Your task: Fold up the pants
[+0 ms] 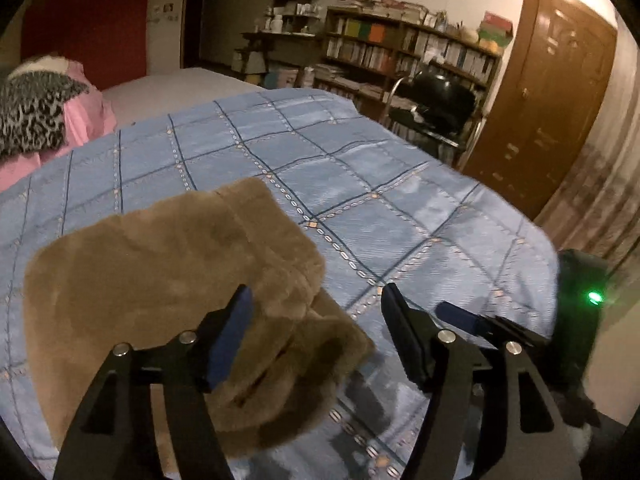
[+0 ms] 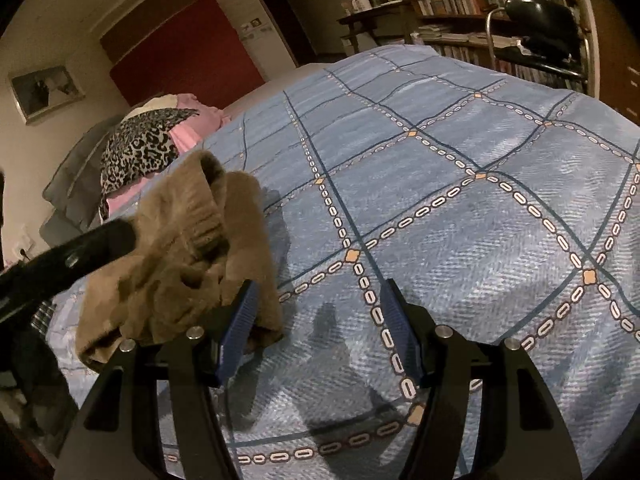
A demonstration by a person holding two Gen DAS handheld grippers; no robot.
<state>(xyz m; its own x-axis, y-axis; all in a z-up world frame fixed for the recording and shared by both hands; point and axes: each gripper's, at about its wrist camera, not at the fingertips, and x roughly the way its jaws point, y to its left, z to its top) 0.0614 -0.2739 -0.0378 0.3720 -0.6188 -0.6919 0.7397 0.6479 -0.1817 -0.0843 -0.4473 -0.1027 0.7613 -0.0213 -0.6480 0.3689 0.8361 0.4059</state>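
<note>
The brown fleecy pants point(image 1: 168, 280) lie folded in a thick bundle on the blue checked bedspread point(image 1: 360, 168). My left gripper point(image 1: 316, 320) is open just above the bundle's near right corner, holding nothing. In the right wrist view the pants point(image 2: 180, 256) sit at the left, and my right gripper point(image 2: 316, 320) is open beside their right edge, over bare bedspread point(image 2: 460, 220). The left gripper's black finger point(image 2: 80, 252) shows at the left, touching the bundle. The right gripper's finger point(image 1: 472, 320) shows at the right in the left wrist view.
A leopard-print cloth point(image 1: 32, 116) and pink bedding point(image 1: 88, 120) lie at the bed's head. A black chair point(image 1: 440, 108), bookshelves point(image 1: 400, 48) and a wooden door point(image 1: 548, 92) stand beyond the bed. A dark device with a green light point(image 1: 594, 298) sits at the right edge.
</note>
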